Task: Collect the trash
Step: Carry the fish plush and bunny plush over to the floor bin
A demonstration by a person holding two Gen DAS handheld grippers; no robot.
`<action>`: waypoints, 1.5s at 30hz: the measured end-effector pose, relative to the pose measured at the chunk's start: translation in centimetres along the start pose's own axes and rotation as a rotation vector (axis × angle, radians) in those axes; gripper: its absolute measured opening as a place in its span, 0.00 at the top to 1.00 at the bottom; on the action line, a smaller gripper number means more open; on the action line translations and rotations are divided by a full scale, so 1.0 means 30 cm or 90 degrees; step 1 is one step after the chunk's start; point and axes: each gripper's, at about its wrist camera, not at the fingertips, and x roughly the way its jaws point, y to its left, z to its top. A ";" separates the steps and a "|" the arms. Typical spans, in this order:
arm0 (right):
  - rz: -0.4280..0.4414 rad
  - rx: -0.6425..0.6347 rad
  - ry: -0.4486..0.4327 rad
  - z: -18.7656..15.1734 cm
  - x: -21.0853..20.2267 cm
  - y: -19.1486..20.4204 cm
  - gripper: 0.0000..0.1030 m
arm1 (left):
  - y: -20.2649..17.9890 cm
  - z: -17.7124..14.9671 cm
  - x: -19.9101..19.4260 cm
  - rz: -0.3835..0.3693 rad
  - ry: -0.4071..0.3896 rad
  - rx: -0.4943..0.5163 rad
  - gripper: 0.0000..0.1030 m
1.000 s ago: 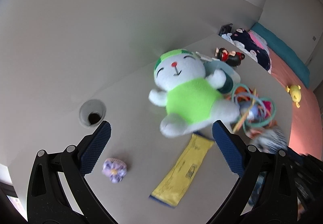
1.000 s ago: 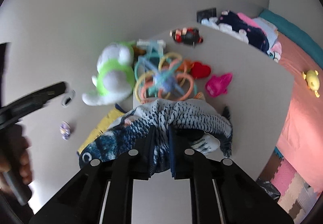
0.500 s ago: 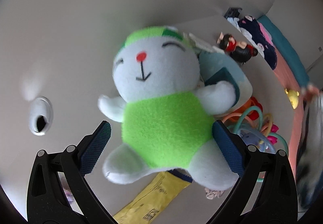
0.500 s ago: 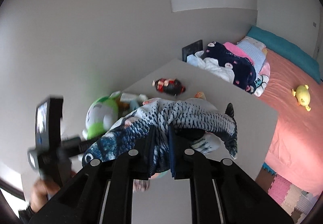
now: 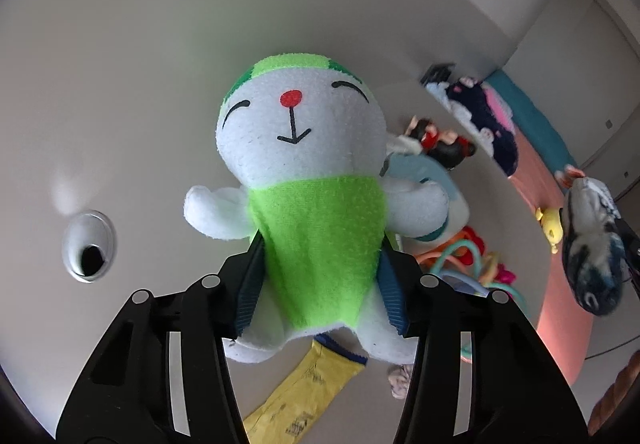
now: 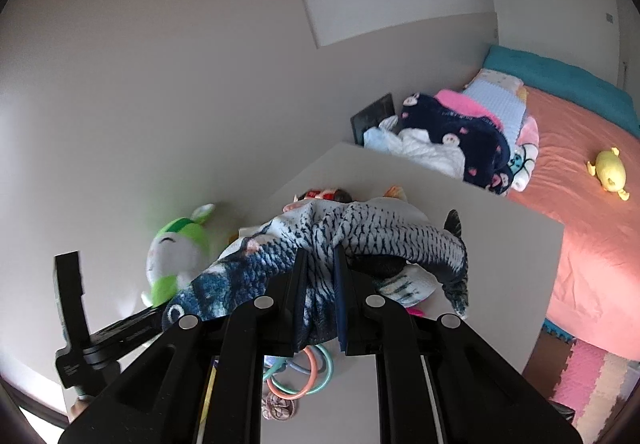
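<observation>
On the bench (image 5: 132,92), the left hand-held gripper (image 5: 318,280) pinches the plush (image 5: 316,204) at its green belly, while the right hand-held gripper (image 6: 320,284) is clamped on the fish (image 6: 320,244), held above the bench. Best to lift both straight up, keeping the squeeze firm, since soft bodies can slip. The yellow wrapper (image 5: 308,388) lies flat beneath the plush.
</observation>
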 end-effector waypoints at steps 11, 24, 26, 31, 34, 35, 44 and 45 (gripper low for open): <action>-0.031 0.040 -0.048 -0.058 -0.243 -0.137 0.87 | -0.182 -0.139 -0.274 -0.033 -0.050 0.098 0.51; -0.157 0.121 -0.092 -0.365 -0.626 -0.593 0.86 | -0.709 -0.509 -0.249 -0.160 0.011 0.269 0.50; -0.177 0.136 -0.093 -0.415 -0.669 -0.656 0.86 | -0.787 -0.574 -0.225 -0.176 0.026 0.295 0.50; -0.236 0.187 -0.084 -0.570 -0.767 -0.857 0.86 | -0.935 -0.779 -0.176 -0.211 0.079 0.360 0.49; -0.263 0.216 -0.073 -0.645 -0.798 -0.959 0.86 | -1.033 -0.886 -0.118 -0.225 0.112 0.390 0.49; -0.274 0.225 -0.068 -0.671 -0.806 -0.993 0.86 | -1.070 -0.920 -0.103 -0.230 0.124 0.400 0.49; -0.341 0.334 -0.023 -0.897 -0.855 -1.295 0.86 | -1.345 -1.288 0.038 -0.263 0.244 0.516 0.48; -0.345 0.342 -0.019 -0.914 -0.861 -1.323 0.86 | -1.372 -1.331 0.059 -0.262 0.258 0.531 0.48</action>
